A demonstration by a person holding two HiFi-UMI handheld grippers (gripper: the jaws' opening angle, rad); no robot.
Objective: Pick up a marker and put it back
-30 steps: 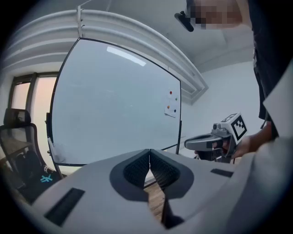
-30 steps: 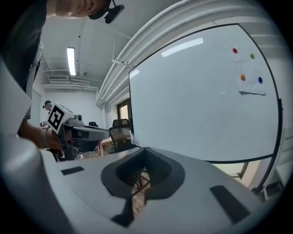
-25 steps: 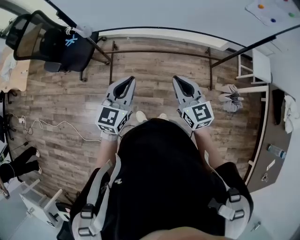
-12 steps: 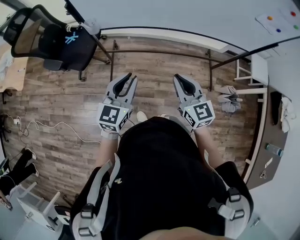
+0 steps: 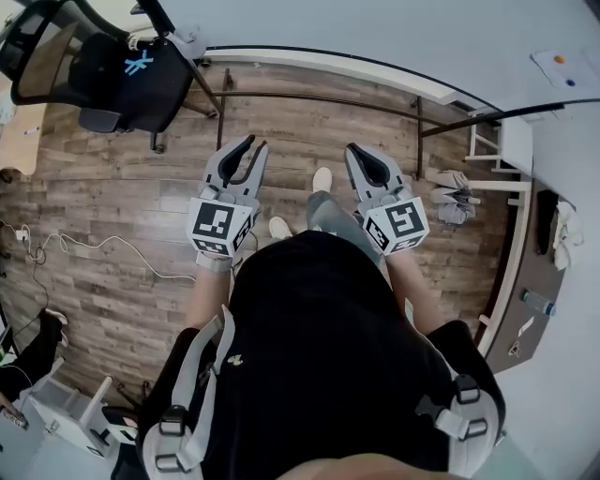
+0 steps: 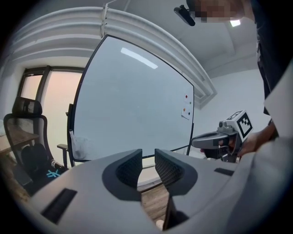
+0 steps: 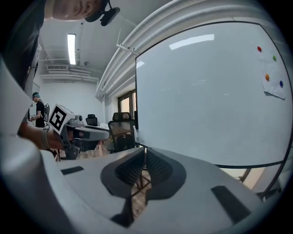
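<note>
I stand facing a large whiteboard (image 5: 375, 28) on a wheeled stand. No marker shows clearly in any view. A clear cup (image 6: 80, 147) hangs at the whiteboard's (image 6: 132, 105) lower left edge; its contents are too blurred to tell. My left gripper (image 5: 253, 142) is held out in front of me, jaws a little apart with nothing between them (image 6: 147, 154). My right gripper (image 5: 354, 150) is level with it, its jaws together and empty (image 7: 145, 153). Each gripper shows in the other's view: the right gripper (image 6: 215, 139), the left gripper (image 7: 87, 132).
A black office chair (image 5: 103, 66) stands at the left of the board. The stand's dark floor bars (image 5: 319, 98) cross the wooden floor ahead. A cable (image 5: 94, 248) lies at the left. A white rack (image 5: 497, 141) and a brown desk (image 5: 534, 281) are at the right.
My left gripper's jaws have parted from shut to slightly open. Both grippers have moved a little forward toward the board, and one foot has stepped ahead.
</note>
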